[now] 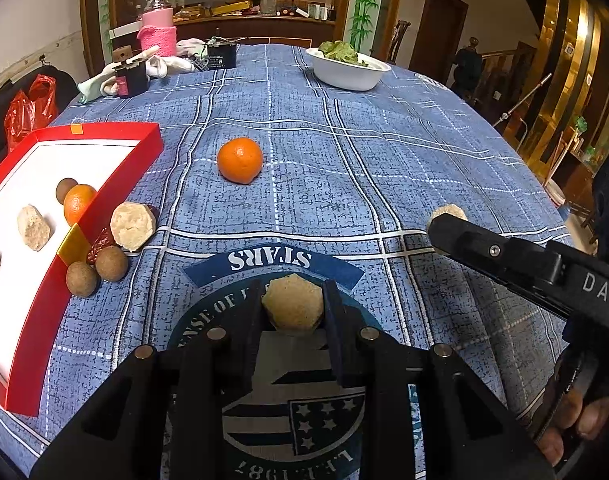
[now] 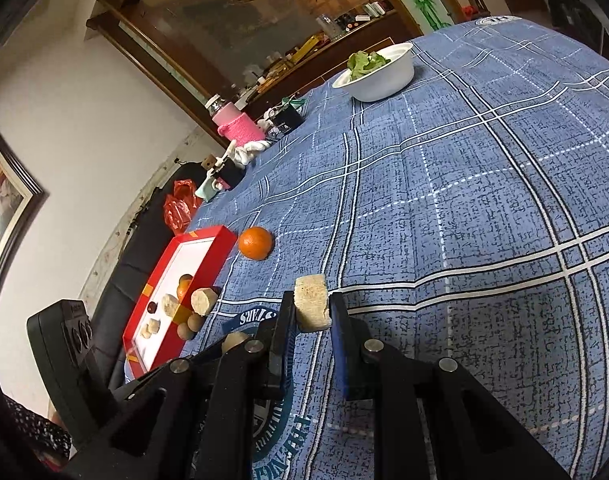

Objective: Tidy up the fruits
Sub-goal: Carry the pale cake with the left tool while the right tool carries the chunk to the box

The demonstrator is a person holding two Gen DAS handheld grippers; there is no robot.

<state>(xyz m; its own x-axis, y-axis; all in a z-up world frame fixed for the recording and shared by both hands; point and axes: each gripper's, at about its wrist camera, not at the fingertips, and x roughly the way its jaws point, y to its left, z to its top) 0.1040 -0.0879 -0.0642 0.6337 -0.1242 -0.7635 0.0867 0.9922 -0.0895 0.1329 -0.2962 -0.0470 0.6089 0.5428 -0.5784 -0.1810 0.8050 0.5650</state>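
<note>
1. Left gripper point(image 1: 294, 312) is clamped on a tan hexagonal cake point(image 1: 293, 305), one finger point(image 1: 253, 320) pressed flat to each side, and it looks lifted just off the blue tablecloth point(image 1: 384, 160)
2. Right gripper point(image 2: 312, 312) has jaws closed tight on a second tan cake point(image 2: 312, 302), pinching it across its thin width; in the left view only its tip peeks past the black finger
3. Red box point(image 1: 116, 184) sits at the left edge of the table and already has an orange, a brown round fruit and several cakes inside
4. Waiting outside it: a loose orange point(image 1: 240, 159) out on the cloth, and, touching the box's near wall, another cake point(image 1: 132, 225), two brown fruits point(image 1: 97, 270) and a red date point(image 1: 102, 243)
5. My read: both loads are headed for the box, so carry them over the wall, not through that cluster
6. Go one at a time, left first as it is nearer, and lower onto bare white floor before letting go
7. Keep the squeeze gentle, since these cakes look crumbly
</note>
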